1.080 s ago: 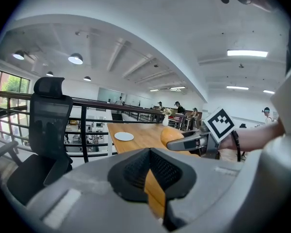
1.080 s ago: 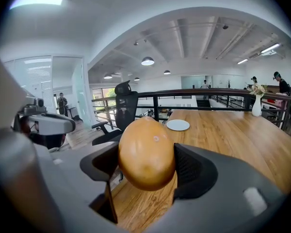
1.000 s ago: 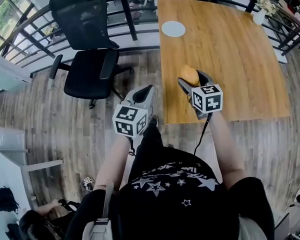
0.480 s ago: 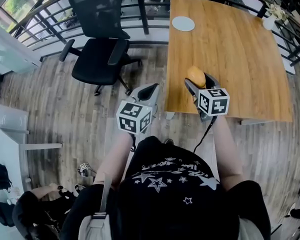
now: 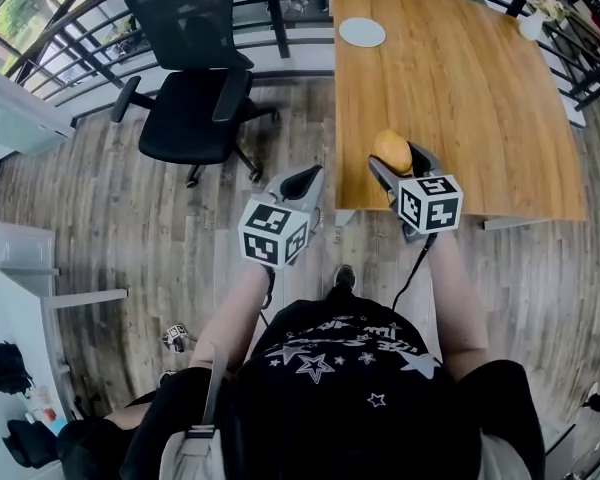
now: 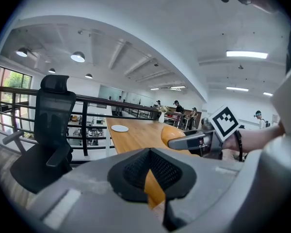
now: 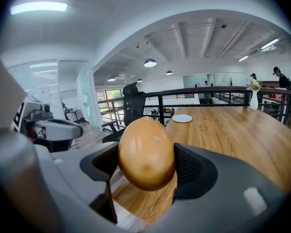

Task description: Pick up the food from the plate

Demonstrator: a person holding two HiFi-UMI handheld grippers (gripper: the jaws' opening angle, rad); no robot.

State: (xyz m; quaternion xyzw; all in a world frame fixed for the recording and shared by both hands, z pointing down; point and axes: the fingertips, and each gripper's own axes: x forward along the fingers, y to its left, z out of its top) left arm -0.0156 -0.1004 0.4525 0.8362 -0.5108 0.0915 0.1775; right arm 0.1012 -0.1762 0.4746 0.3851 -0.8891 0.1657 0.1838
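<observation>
A round orange-yellow piece of food is clamped between the jaws of my right gripper, held in the air over the near left corner of the wooden table. In the right gripper view the food fills the space between the two pads. The white plate lies bare at the table's far left, also seen small in the right gripper view. My left gripper hangs over the floor left of the table, jaws together and empty.
A black office chair stands on the wood floor left of the table. A dark railing runs behind the chair and table. A small white vase sits at the table's far right corner.
The table's near edge has slid further from me in the head view and more floor shows. The right gripper still holds the food; both grippers keep their pose.
</observation>
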